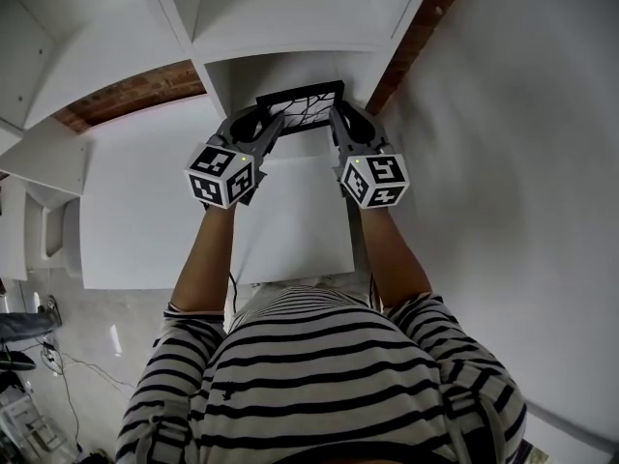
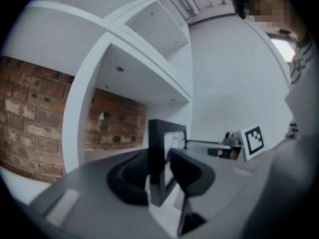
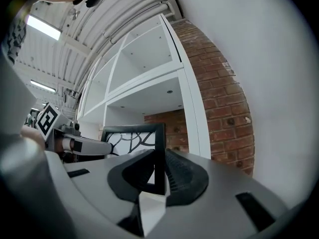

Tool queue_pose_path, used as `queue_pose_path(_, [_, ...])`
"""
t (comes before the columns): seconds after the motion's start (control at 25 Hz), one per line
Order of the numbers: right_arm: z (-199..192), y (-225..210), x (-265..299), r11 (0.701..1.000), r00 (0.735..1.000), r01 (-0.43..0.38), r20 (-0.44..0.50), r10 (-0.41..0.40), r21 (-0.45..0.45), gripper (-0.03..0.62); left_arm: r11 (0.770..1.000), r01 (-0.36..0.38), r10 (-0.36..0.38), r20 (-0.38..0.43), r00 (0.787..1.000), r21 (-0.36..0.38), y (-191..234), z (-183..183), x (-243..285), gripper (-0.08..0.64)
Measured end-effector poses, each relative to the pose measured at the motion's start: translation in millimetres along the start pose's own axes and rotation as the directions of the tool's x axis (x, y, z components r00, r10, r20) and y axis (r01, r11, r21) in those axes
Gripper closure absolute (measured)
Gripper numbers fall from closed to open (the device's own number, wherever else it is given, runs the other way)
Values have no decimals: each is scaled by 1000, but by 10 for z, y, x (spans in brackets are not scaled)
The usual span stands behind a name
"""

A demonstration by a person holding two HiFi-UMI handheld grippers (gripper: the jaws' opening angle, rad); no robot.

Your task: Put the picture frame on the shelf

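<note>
Black picture frame: upright, at the near opening of a white shelf compartment, with brick wall at the far side. Gripped at right edge by right gripper, jaws pinched tight. At left edge, left gripper spread, edge between jaws, one pad just clear.

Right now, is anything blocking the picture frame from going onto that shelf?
Nothing visible does. The picture frame is right at the mouth of the shelf's open compartment, and the compartment looks bare around it.
</note>
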State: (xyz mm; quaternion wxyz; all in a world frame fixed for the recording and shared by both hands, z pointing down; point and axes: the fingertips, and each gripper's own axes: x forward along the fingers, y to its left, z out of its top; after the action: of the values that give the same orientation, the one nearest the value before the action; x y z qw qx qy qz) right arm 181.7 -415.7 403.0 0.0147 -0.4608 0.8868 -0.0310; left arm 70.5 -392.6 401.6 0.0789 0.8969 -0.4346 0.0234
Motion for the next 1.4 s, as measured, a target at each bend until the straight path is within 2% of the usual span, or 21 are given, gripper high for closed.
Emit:
queue_pose_path(0.28, [-131,-109,132,999,998,51,27,-51,16,529,991,-126,128,-49,991,56,160,-95,155,426])
queue_pose_path(0.68, [-278,-152,311,994,994,108,26,-109,25,529,958,-261,274,-106,956,123,410,-196,287,399])
queue_pose_path(1.04, [-331,-132,428,994,994,109,-5,-109,7,529,945,-308,319,-94,943,110,556,-218,309,393])
queue_pose_path(1.4, [-323,-123,438,995,995,102,-14,-102,-16,529,943,-318,326,-77,942,100,561,-224,287,385])
